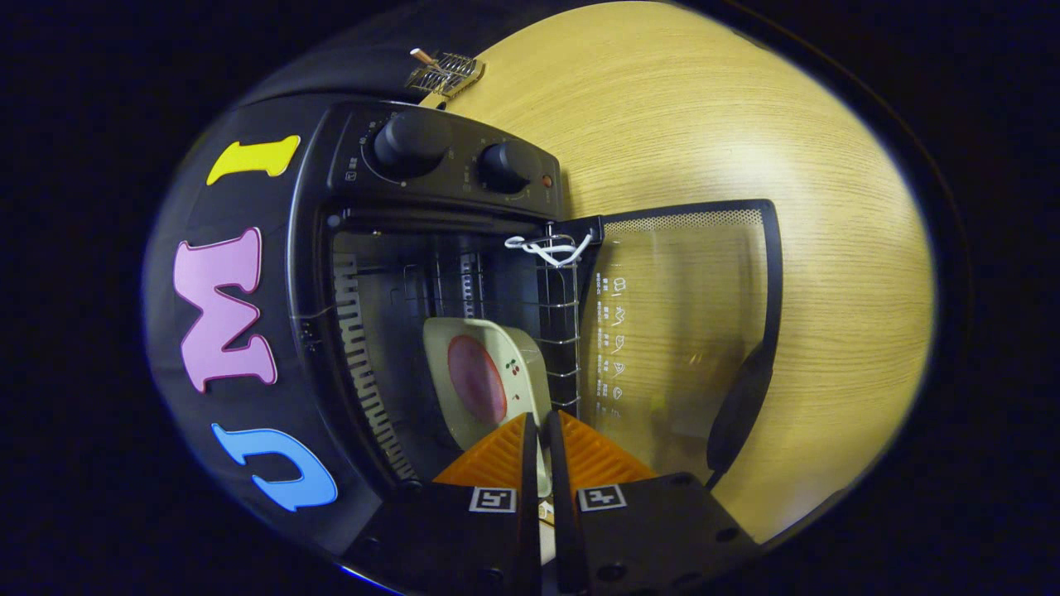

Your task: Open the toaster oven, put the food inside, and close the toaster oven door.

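The black toaster oven (447, 174) stands open, and the whole scene appears turned on its side. Its glass door (683, 331) is swung fully out and lies flat over the wooden table, with the dark handle (739, 406) at its outer edge. A cream plate (517, 348) carrying a round red slice of food (476, 379) sits inside the cavity, against the wire rack (556, 314). My gripper (542, 418) reaches into the oven mouth. Its fingers are closed on the near rim of the plate, which shows in the narrow slit between them.
Two knobs (411, 142) (509, 163) sit on the oven's control panel. A white cord (551, 247) is tied at the rack's end by the door hinge. A small wire grill (445, 73) lies on the wooden table (745, 124) beyond the oven.
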`<state>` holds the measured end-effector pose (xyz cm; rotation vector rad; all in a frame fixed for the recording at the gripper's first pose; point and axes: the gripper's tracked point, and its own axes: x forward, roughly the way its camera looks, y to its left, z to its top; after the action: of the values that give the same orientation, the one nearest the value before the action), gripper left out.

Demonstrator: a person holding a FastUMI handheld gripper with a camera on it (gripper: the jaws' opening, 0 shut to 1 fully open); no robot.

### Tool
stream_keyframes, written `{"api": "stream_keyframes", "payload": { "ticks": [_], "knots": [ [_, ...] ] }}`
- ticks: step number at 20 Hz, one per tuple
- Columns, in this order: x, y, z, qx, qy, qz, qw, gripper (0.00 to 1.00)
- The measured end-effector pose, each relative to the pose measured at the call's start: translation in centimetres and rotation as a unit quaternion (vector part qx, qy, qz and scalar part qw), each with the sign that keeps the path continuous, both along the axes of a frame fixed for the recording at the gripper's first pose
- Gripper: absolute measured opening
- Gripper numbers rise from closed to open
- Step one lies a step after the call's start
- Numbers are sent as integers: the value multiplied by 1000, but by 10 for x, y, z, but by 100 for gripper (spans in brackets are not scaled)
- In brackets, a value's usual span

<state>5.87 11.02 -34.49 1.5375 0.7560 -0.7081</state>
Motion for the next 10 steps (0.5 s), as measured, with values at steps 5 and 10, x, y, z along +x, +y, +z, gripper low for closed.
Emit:
{"api": "stream_keyframes", "payload": {
  "ticks": [5, 10],
  "knots": [
    [-17, -2, 18, 1, -20, 72, 997, 52],
    [-49, 0, 52, -39, -82, 222, 971, 98]
  ]
}}
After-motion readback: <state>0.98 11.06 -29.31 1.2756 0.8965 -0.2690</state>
